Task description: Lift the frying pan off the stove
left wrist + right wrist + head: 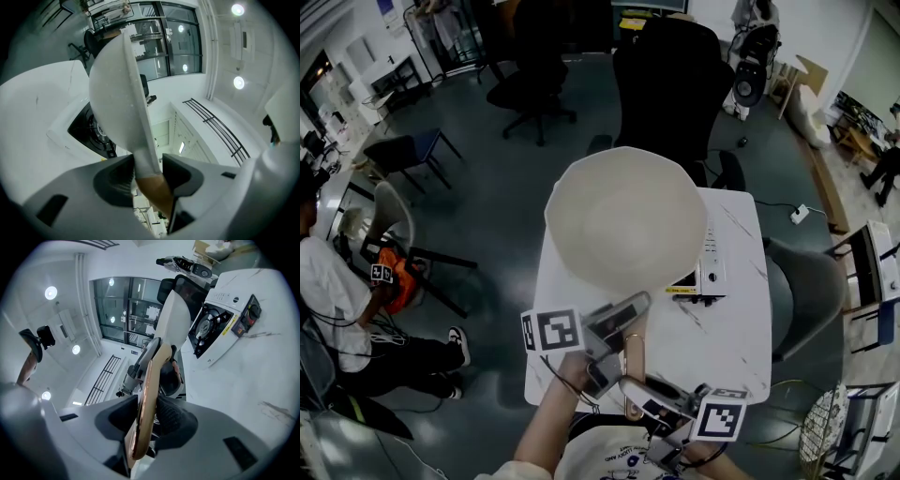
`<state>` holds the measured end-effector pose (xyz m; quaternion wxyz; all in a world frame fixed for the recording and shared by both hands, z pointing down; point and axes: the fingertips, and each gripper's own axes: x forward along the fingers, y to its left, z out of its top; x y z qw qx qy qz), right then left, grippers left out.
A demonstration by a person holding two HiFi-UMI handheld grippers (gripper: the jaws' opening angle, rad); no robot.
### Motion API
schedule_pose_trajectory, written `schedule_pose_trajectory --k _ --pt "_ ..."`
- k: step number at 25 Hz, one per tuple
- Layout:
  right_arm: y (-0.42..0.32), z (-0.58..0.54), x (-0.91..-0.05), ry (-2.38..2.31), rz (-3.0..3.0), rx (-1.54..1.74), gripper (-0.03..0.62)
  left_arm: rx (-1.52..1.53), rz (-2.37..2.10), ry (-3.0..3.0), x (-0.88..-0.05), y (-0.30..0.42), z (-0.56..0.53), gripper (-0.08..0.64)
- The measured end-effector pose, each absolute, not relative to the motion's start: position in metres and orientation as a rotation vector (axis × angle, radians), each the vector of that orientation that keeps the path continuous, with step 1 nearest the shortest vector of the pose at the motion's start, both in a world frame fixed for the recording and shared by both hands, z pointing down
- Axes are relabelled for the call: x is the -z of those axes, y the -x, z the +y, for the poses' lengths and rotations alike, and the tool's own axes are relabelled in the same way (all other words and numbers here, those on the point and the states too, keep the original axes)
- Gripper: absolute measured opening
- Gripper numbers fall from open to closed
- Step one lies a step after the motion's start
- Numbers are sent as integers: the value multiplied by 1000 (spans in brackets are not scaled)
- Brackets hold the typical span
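The white frying pan [623, 220] is held up in the air, tilted, above the white table [722, 347], and hides most of the stove [710, 269]. Its copper-coloured handle [633, 361] runs back toward me. My left gripper [614, 328] is shut on the handle close to the pan, seen edge-on as the pan [117, 103] and handle [149, 185] between the left gripper's [147, 171] jaws. My right gripper [639, 389] is shut on the handle's end [146, 399]. In the right gripper view the pan [171, 319] hangs clear of the stove [220, 324], whose black burner well shows.
The stove's control panel [712, 253] faces right on the table. Black office chairs [534, 94] stand beyond the table, a grey chair [811, 291] at its right. A person [337, 300] sits at the far left beside a chair with an orange item.
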<state>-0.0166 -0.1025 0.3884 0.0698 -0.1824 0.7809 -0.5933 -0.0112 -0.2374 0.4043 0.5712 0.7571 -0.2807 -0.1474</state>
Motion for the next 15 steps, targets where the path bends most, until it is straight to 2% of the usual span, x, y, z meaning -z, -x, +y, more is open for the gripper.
schedule_pose_trajectory --k 15 --pt "16 -110 -386 556 2341 1781 133 344 -648 -1761 -405 12 -244 181"
